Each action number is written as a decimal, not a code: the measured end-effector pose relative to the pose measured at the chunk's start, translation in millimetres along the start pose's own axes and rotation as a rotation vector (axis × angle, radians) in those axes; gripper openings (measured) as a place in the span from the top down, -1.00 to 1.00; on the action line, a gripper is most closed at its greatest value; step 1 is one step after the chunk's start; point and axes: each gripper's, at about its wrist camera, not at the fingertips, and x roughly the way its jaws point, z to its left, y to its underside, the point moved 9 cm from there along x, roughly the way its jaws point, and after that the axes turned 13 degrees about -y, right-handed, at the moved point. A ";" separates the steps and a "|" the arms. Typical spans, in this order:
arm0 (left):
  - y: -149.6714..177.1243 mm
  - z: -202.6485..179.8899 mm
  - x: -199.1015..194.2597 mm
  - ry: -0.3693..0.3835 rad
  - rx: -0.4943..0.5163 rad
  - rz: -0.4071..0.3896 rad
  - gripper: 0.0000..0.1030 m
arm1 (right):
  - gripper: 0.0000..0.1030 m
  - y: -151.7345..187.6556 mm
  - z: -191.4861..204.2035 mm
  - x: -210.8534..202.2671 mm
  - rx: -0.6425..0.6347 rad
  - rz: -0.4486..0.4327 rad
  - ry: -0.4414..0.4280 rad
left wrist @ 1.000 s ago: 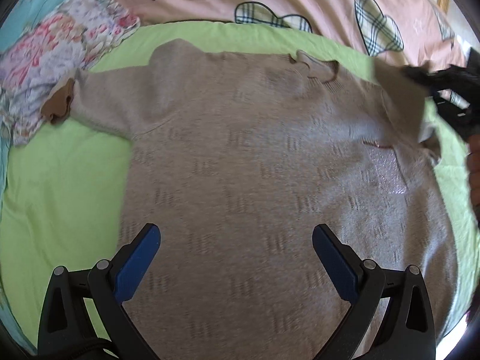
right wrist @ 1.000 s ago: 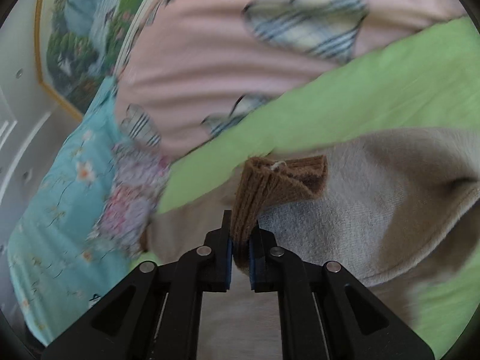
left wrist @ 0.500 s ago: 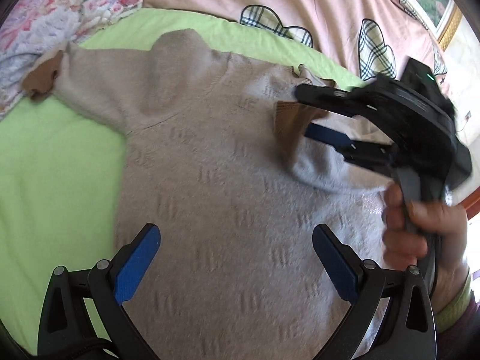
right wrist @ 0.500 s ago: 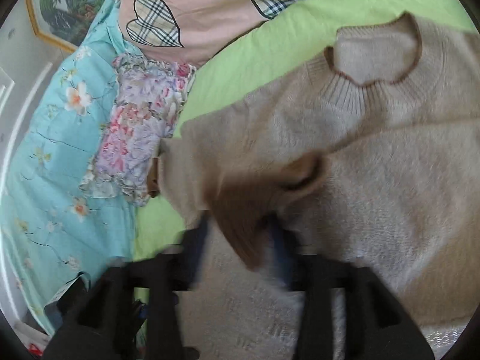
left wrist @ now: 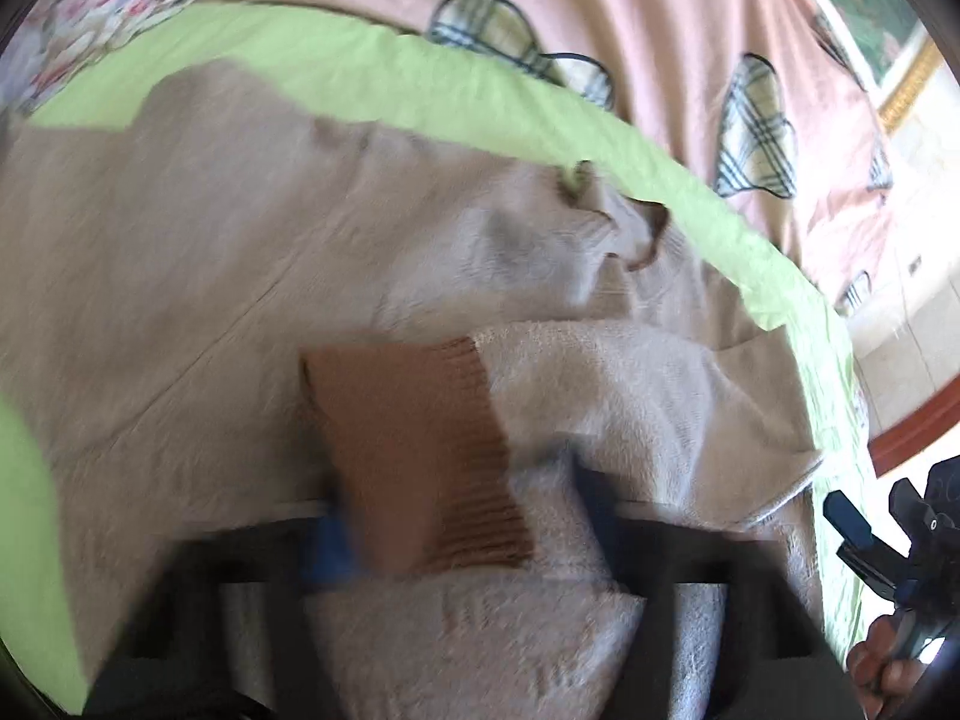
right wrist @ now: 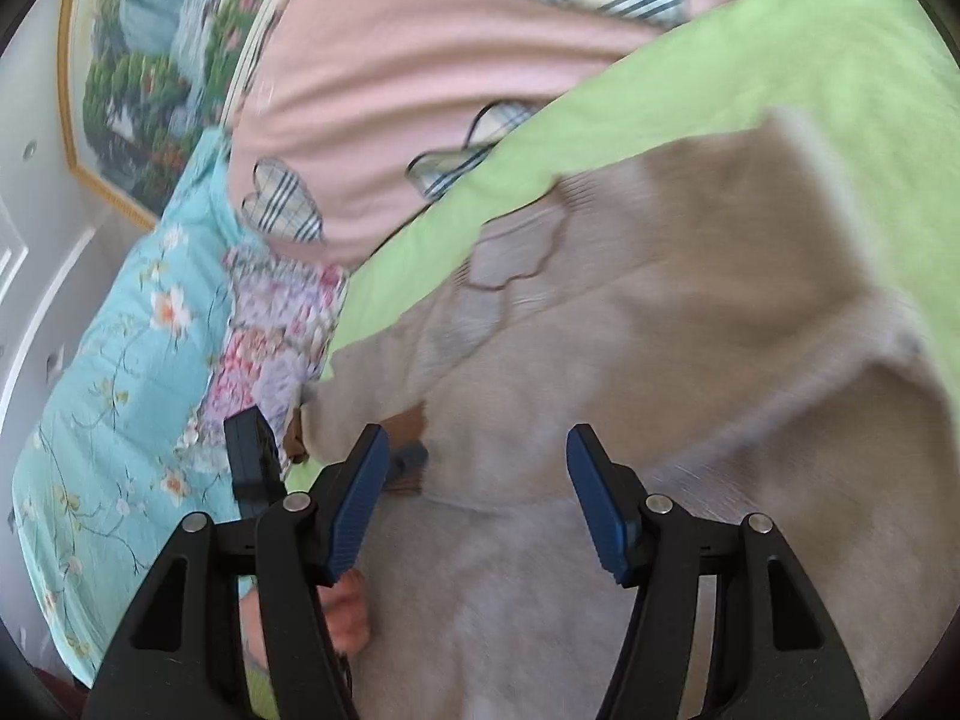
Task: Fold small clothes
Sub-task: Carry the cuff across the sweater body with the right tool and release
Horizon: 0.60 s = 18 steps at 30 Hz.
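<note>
Green sheet (left wrist: 420, 78) covers the bed, and the beige sweater (left wrist: 180, 252) lies spread on it, one sleeve folded across its front. Left gripper (left wrist: 456, 516), blurred, has just been closing with the sleeve's brown cuff (left wrist: 420, 456) between its fingers. Right gripper (right wrist: 474, 480) hangs open and empty above the sweater's body.

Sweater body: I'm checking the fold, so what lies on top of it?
A sleeve lies folded across the sweater body, its brown cuff uppermost. The knit beneath that sleeve is covered and cannot be seen.
</note>
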 end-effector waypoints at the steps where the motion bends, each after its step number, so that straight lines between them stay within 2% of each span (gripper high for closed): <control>1: -0.6 -3.8 0.4 0.005 0.012 0.007 0.88 | -0.22 -1.3 -2.9 -8.4 0.006 -0.022 0.014; 3: -5.7 -2.4 -19.9 -0.002 0.021 -0.045 0.90 | -0.22 -7.2 -12.0 -28.1 0.008 -0.063 0.051; 5: -17.7 7.5 -55.1 -0.005 0.019 -0.162 0.89 | -0.22 -11.0 -21.5 -45.8 -0.006 -0.096 0.104; 7: -21.8 22.4 -60.9 -0.054 0.026 -0.198 0.90 | -0.22 -20.7 -33.7 -63.5 -0.019 -0.133 0.170; 9: -17.1 42.6 -39.8 -0.111 0.021 -0.130 0.90 | -0.22 -32.5 -47.9 -71.2 -0.016 -0.147 0.221; 11: -12.4 50.9 -31.6 -0.092 -0.009 -0.091 0.90 | -0.22 -43.8 -61.8 -71.9 -0.006 -0.143 0.261; 14: -9.8 58.7 -34.1 -0.096 -0.037 -0.106 0.90 | -0.24 -56.0 -75.0 -56.5 -0.044 -0.086 0.307; 18: -2.4 65.8 -29.3 -0.109 -0.072 -0.084 0.90 | -0.26 -69.5 -96.6 -29.0 -0.086 0.006 0.384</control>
